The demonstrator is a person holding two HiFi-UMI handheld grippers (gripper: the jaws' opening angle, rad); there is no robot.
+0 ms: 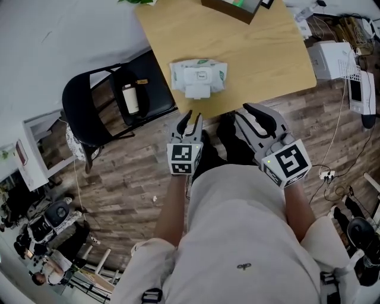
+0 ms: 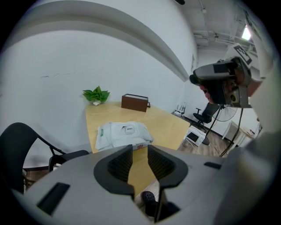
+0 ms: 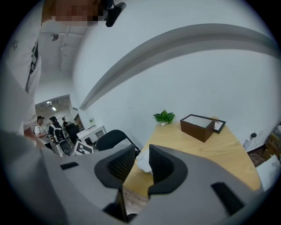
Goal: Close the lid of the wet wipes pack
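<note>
My left gripper (image 1: 191, 116) and right gripper (image 1: 244, 110) hang empty, jaws apart. The soft white wet wipes pack (image 1: 198, 75) lies on the pale wooden table (image 1: 261, 53).

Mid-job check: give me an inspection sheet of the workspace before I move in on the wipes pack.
Surface: wooden table, light-coloured top.
Job's things: wet wipes pack near the table's front edge; its lid looks flipped open toward the person.
Clutter: brown box and potted plant at the far end.
Grippers: left gripper and right gripper both short of the table, jaws apart, nothing between them.
Cables: white cable trailing over the floor at right.
Surroundings: black chair with a bottle on its seat, left of the table.
</note>
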